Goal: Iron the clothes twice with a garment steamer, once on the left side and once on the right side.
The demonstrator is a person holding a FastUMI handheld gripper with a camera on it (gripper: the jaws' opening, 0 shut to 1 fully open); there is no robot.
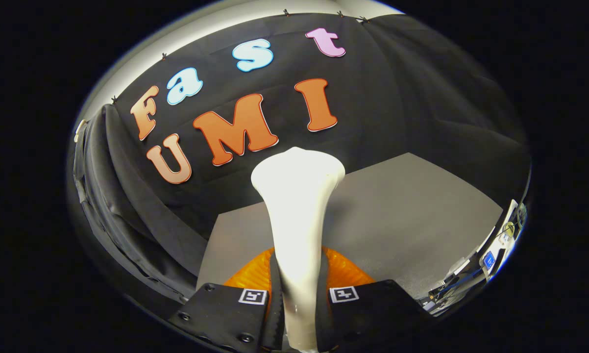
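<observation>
A white garment steamer (297, 215) stands up between my fingers, its narrow handle clamped low down and its wide flat head flaring out beyond them, tilted slightly to the right. My gripper (299, 299) is shut on that handle, with both fingers pressing its sides. Behind the handle, just past the fingers, a ribbed orange part (346, 272) shows on either side. A dark garment (128, 196) hangs at the left against the booth's wall, well off to the side of the steamer head.
A grey tabletop (412, 211) spreads out beyond the fingers and to the right, held at a slant in this view. Cables and small devices (490, 257) lie past its right edge. Black cloth walls close off the back.
</observation>
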